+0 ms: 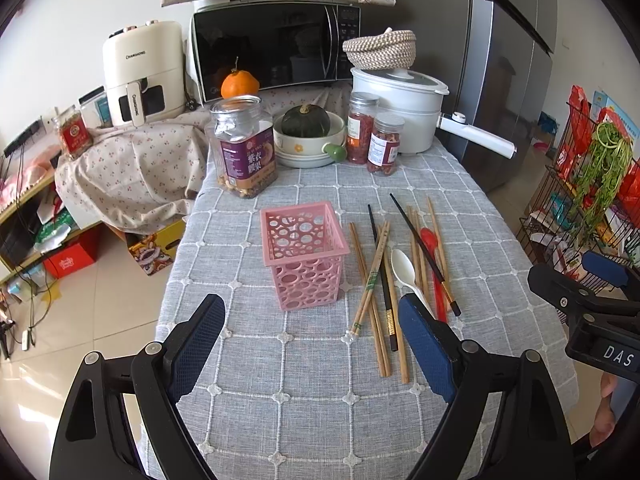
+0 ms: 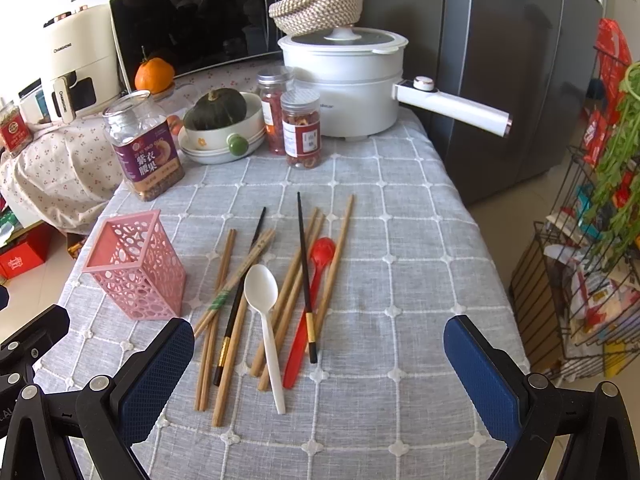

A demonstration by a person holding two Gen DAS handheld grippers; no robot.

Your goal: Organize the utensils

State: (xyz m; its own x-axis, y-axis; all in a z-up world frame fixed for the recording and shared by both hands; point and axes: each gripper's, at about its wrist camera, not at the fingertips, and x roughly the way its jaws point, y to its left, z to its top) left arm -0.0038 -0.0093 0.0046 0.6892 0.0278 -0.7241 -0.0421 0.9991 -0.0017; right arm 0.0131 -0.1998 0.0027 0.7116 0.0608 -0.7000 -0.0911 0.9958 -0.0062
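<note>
A pink perforated basket (image 1: 303, 254) stands upright and empty on the grey checked tablecloth (image 1: 304, 360); it also shows in the right wrist view (image 2: 138, 266). To its right lie several wooden chopsticks (image 2: 226, 280), two black chopsticks (image 2: 305, 276), a white spoon (image 2: 264, 312) and a red spoon (image 2: 316, 280) in a loose pile (image 1: 400, 276). My left gripper (image 1: 312, 348) is open and empty, above the cloth in front of the basket. My right gripper (image 2: 320, 376) is open and empty, just in front of the utensil pile; it shows at the right edge of the left wrist view (image 1: 600, 292).
Behind stand a nut jar (image 1: 243, 148), a bowl with a green squash (image 1: 306, 136), two small jars (image 1: 374, 136), a white electric pot (image 1: 400, 108) with its long handle, a microwave (image 1: 276, 48) and an air fryer (image 1: 144, 72). A wire rack (image 2: 592, 240) stands right of the table.
</note>
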